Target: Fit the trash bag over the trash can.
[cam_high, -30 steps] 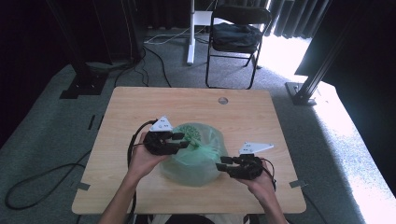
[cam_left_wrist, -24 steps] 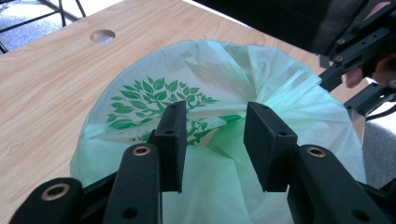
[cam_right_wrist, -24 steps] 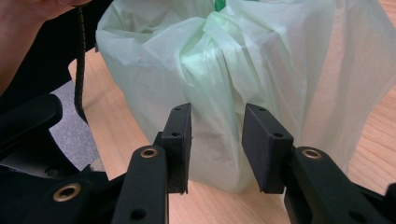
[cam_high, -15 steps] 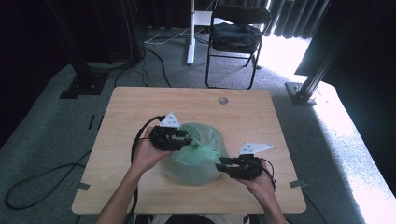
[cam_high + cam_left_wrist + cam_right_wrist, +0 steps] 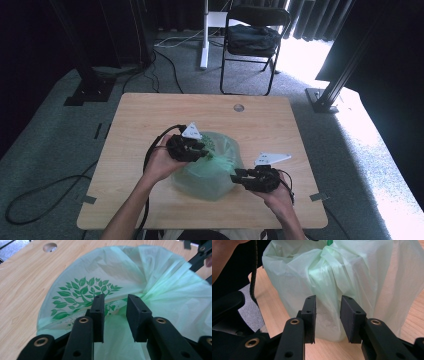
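In the high view the left gripper (image 5: 197, 150) covers part of the green bag (image 5: 212, 172), so its pads cannot be made out. The bag (image 5: 160, 290) runs off the frame's right edge, and its contents are perhaps veiled by film.

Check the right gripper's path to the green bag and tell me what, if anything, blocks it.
Nothing visible blocks it. In the right gripper view, the right gripper has its jaws parted, and the pale green bag stands directly ahead on the wooden table, with no object between them.
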Motion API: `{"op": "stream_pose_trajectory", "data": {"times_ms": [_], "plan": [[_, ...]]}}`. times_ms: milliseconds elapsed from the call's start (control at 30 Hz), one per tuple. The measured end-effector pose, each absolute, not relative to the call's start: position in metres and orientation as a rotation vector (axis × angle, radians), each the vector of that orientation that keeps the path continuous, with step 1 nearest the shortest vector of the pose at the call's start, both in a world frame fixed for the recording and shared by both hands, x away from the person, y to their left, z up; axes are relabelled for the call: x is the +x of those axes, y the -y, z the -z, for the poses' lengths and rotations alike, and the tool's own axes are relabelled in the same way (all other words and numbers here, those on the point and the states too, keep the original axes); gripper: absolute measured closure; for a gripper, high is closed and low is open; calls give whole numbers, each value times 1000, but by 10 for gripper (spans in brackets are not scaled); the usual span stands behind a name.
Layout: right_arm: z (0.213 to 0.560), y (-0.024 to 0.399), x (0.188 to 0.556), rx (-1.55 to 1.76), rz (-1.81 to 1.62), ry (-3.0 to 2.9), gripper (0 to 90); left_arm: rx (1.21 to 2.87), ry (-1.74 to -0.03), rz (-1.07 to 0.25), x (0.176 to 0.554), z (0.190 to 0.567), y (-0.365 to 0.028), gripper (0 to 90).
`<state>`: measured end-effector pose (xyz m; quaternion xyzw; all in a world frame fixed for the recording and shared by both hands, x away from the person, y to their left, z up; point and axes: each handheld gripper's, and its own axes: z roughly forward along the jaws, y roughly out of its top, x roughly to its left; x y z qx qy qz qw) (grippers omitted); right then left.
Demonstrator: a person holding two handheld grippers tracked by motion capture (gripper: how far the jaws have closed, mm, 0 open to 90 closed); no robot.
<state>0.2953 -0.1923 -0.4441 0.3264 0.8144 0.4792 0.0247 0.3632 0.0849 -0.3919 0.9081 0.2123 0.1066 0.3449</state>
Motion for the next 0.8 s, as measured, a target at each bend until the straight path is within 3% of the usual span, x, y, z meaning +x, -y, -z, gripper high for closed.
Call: {"op": "stream_pose_trajectory", "data": {"times_ms": [233, 400, 800], "plan": [[444, 191, 295, 1009, -1482, -2514, 744, 2465, -531, -346, 365, 397, -74, 705], [444, 189, 293, 973, -1462, -2514, 900, 2526, -528, -368, 369, 401, -67, 707], [444, 187, 290, 915, -1408, -2588, 900, 2593, -618, -494, 377, 408, -59, 690]]}}
